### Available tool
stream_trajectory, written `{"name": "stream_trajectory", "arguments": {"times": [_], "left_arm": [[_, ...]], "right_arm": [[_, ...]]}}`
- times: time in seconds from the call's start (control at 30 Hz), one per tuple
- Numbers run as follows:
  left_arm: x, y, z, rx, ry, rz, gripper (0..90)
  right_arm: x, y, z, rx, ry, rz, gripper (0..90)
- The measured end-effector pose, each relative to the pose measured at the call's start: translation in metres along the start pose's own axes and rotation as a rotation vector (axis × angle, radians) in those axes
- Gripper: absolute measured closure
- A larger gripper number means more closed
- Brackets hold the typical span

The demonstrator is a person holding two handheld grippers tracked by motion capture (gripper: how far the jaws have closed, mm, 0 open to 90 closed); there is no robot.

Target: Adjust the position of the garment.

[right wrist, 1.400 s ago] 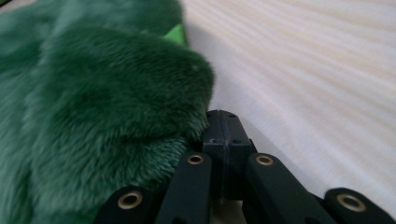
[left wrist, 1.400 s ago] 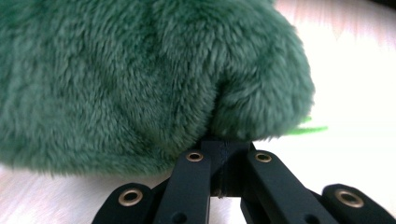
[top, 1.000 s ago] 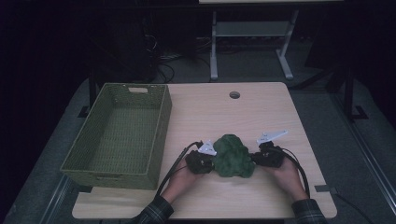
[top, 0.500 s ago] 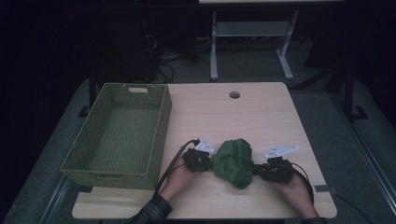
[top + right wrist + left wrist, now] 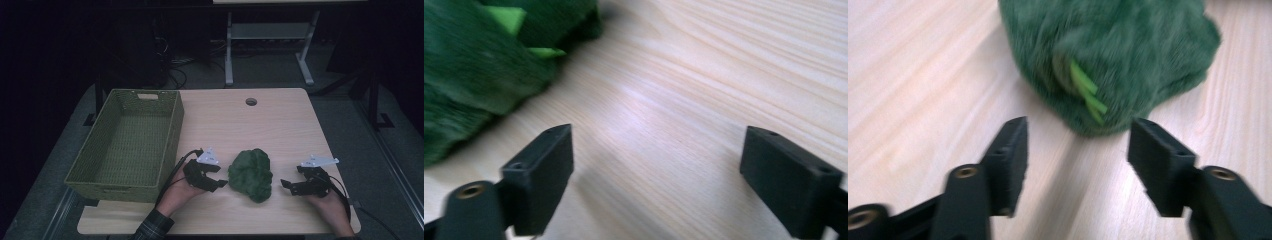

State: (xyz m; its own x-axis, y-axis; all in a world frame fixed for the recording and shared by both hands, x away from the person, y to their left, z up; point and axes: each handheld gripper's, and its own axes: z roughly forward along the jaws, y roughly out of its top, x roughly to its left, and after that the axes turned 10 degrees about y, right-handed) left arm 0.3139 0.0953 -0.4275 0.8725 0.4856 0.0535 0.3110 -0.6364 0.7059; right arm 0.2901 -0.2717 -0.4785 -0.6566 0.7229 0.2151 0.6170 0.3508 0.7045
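On the surface [image 5: 280,120], a green plush toy [image 5: 251,174] lies between the left hand-held gripper [image 5: 218,182] and right hand-held gripper [image 5: 286,186], both spread, empty.

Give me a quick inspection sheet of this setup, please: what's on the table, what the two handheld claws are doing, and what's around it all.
Surface: light wooden table with a round hole near its far edge.
Job's things: dark green plush toy with lighter green bits, lying on the table between both grippers; green woven basket on the left, nothing seen inside.
Clutter: nothing seen.
Grippers: left gripper open, jaws close to the toy, not touching; right gripper open, apart from the toy.
Cables: a black cable trails from the left gripper; another from the right.
Surroundings: dark room, grey floor, a metal stand and loose wires behind the table.
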Motion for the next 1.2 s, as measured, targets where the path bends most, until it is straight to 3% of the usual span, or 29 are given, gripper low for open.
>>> {"name": "stream_trajectory", "arguments": {"times": [0.07, 0.17, 0.27, 0.6, 0.67, 0.93, 1.2], "left_arm": [[-0.001, 0.005, -0.002, -0.012, -0.016, 0.006, 35.3], [-0.002, 0.015, -0.002, -0.007, -0.015, 0.046, 28.7], [-0.005, 0.024, 0.001, -0.015, -0.028, 0.060, 23.7], [-0.010, 0.053, 0.025, 0.075, -0.053, 0.215, 14.0], [-0.011, 0.057, 0.034, 0.098, -0.076, 0.251, 14.0], [-0.007, 0.050, 0.061, 0.163, -0.111, 0.267, 13.4], [-0.005, 0.046, 0.076, 0.177, -0.128, 0.266, 13.5]], "right_arm": [[-0.002, 0.000, 0.001, -0.006, -0.013, -0.018, 10.2], [-0.002, -0.001, 0.005, -0.002, -0.044, -0.044, 6.2], [-0.003, -0.001, 0.005, 0.008, -0.042, -0.048, 3.5], [-0.003, -0.001, 0.005, 0.009, -0.042, -0.047, 3.5], [-0.003, -0.001, 0.005, 0.009, -0.042, -0.047, 3.5], [-0.003, -0.001, 0.005, 0.009, -0.043, -0.048, 3.6], [-0.003, -0.001, 0.005, 0.008, -0.044, -0.048, 3.9]]}}
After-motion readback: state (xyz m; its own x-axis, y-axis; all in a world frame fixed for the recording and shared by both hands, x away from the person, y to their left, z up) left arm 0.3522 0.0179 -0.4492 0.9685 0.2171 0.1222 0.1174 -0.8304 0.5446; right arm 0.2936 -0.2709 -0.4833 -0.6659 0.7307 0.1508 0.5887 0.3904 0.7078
